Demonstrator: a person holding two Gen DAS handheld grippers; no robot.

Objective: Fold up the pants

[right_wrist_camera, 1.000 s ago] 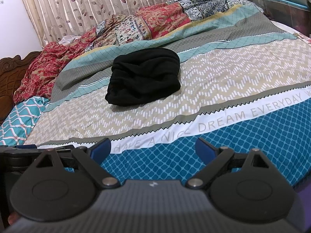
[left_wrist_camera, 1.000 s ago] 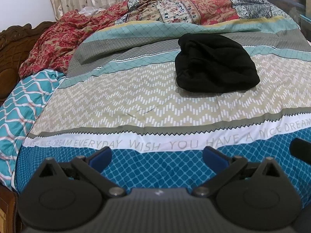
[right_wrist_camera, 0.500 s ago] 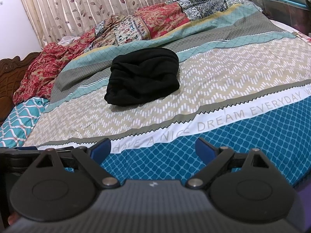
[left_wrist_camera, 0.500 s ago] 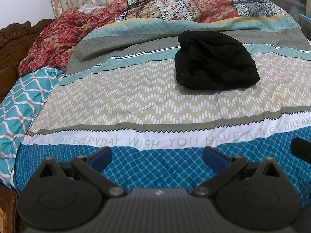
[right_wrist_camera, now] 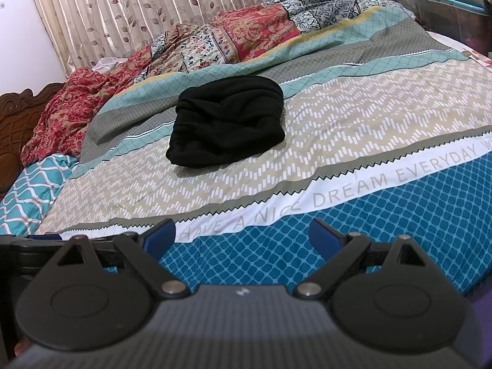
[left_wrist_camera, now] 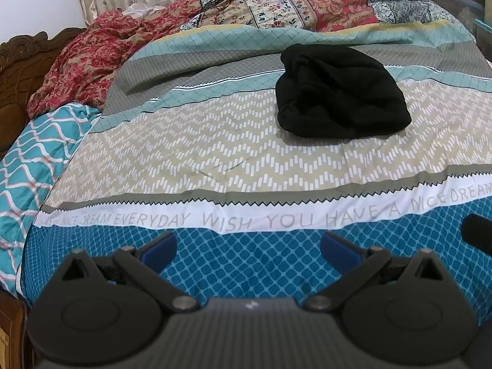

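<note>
Black pants (left_wrist_camera: 339,92) lie in a compact folded bundle on the patterned bedspread (left_wrist_camera: 215,141), toward the middle of the bed; they also show in the right wrist view (right_wrist_camera: 227,126). My left gripper (left_wrist_camera: 247,247) is open and empty, held over the blue front band of the bedspread, well short of the pants. My right gripper (right_wrist_camera: 241,236) is open and empty too, over the same front band (right_wrist_camera: 384,230). A dark part of the right gripper (left_wrist_camera: 478,235) shows at the right edge of the left wrist view.
A red floral quilt (left_wrist_camera: 92,61) and patchwork blanket (right_wrist_camera: 246,37) are heaped at the far side. A teal wavy pillow (left_wrist_camera: 30,153) lies at the left. A carved wooden headboard (left_wrist_camera: 15,70) stands left; curtains (right_wrist_camera: 138,9) hang behind.
Both grippers have drifted slightly, the view shifting a little over the bed. The pants have not moved and both grippers stay open.
</note>
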